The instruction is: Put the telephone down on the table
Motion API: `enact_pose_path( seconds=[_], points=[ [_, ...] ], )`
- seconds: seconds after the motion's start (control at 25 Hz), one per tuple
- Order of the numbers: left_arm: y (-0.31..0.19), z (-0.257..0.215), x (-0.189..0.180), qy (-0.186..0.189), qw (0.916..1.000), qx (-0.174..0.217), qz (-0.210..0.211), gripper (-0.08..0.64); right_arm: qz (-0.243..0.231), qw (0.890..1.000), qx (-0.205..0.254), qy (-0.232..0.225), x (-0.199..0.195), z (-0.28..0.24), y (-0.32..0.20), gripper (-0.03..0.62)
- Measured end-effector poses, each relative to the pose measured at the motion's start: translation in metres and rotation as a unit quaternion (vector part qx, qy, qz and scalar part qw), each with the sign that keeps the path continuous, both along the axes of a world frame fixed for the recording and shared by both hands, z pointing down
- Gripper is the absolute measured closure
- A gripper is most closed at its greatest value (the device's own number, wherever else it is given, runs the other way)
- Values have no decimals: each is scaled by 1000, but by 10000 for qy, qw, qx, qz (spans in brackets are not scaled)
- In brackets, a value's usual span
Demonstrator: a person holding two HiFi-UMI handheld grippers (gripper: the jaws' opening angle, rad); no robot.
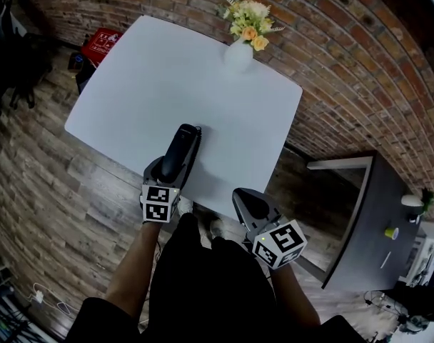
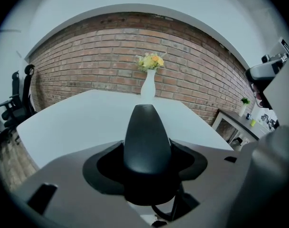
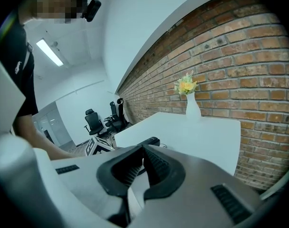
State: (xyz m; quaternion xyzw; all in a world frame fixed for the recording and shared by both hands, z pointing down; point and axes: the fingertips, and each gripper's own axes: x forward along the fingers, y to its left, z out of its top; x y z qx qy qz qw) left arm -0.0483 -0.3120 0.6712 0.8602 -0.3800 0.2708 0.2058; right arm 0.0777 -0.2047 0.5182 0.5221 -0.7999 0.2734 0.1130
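A: Where is the telephone [image 2: 147,137]?
B: Left tongs [image 1: 170,171] are pinching it over the table's [image 1: 131,84] near edge; right tongs [image 3: 140,163] are hanging pressed together, empty. Next, likely: lowering until it rests, then releasing.

Quick tally from me: there was one white bench [image 1: 131,84], one black telephone [image 1: 183,147], and one white vase [image 1: 238,56] with a single bunch of flowers [image 1: 250,20] in it. Two grabbers in total, the left hand-held gripper [image 1: 175,164] and the right hand-held gripper [image 1: 247,200]. Off to the sides I counted one red box [image 1: 101,43], one dark side table [image 1: 374,220] with one little potted plant [image 1: 425,197] and one yellow-green cup [image 1: 392,231], plus two office chairs [image 3: 93,120].
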Motion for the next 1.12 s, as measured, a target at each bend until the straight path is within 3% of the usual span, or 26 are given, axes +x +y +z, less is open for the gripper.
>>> enact_pose_path(
  seconds=[0.44,1.12],
  points=[
    [-6,22,5,-359,9992,-23,164,284,18,9999,-134,91,-6,22,-19,569],
    [-9,40,10,-573,9979,-34,296,281,-299,9988,-283,269,-18,50,-26,569]
  ],
)
